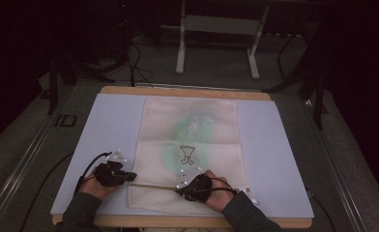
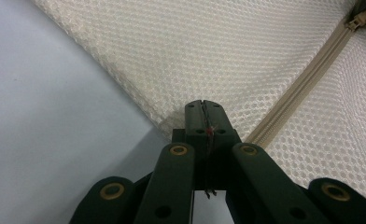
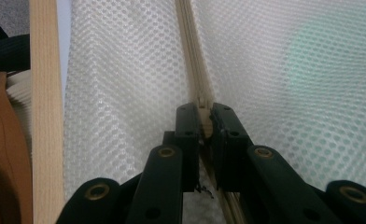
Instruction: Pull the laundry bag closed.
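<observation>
A cream mesh bag (image 1: 192, 121) lies flat on the pale blue mat (image 1: 115, 125), with a green garment and a black drawing showing through it. A tan zipper (image 1: 153, 185) runs across its near end. My left gripper (image 1: 133, 176) sits at the bag's left edge, jaws shut on the mesh hem beside the zipper's end (image 2: 203, 105). The zipper (image 2: 307, 79) runs away from it to the slider (image 2: 361, 18). My right gripper (image 1: 179, 188) is on the zipper line, shut (image 3: 204, 108) on the tan zipper pull (image 3: 205, 125).
The mat rests on a wooden table whose edge (image 1: 178, 91) shows at the back and beside the bag (image 3: 45, 93). A white metal frame (image 1: 180, 48) stands on the floor beyond. Cables (image 1: 88, 166) trail from both grippers.
</observation>
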